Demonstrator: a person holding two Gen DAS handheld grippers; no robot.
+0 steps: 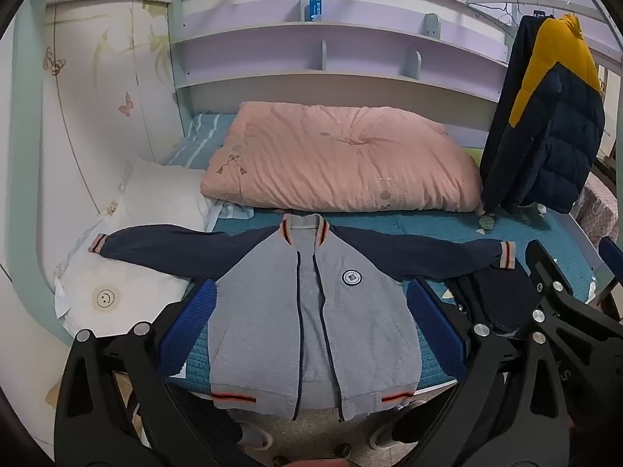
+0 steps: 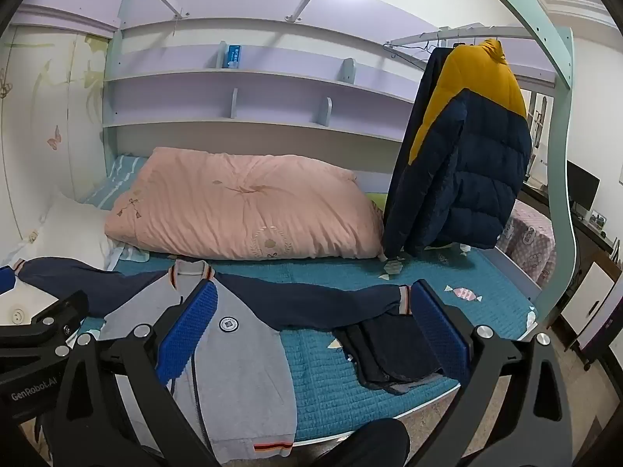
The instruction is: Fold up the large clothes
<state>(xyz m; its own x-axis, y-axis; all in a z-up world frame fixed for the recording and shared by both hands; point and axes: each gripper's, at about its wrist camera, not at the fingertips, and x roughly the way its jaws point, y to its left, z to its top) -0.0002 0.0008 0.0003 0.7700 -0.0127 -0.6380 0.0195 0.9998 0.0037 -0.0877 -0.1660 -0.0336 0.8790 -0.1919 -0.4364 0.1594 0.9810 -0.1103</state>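
Observation:
A grey zip jacket [image 1: 311, 323] with navy sleeves lies face up on the teal bedspread [image 1: 428, 229], sleeves spread to both sides, hem over the bed's front edge. My left gripper [image 1: 311, 327] is open above its body, holding nothing. My right gripper [image 2: 311, 334] is open and empty, over the jacket's right chest [image 2: 233, 354] and right sleeve [image 2: 331, 303]. The right gripper's arm shows at the right in the left wrist view [image 1: 553, 295].
A folded dark garment [image 2: 393, 354] lies on the bed right of the jacket. A pink quilt [image 1: 342, 159] lies behind it and white pillows [image 1: 128, 257] at the left. A navy and yellow puffer coat [image 2: 463, 151] hangs at the right. Shelves [image 1: 331, 50] line the back wall.

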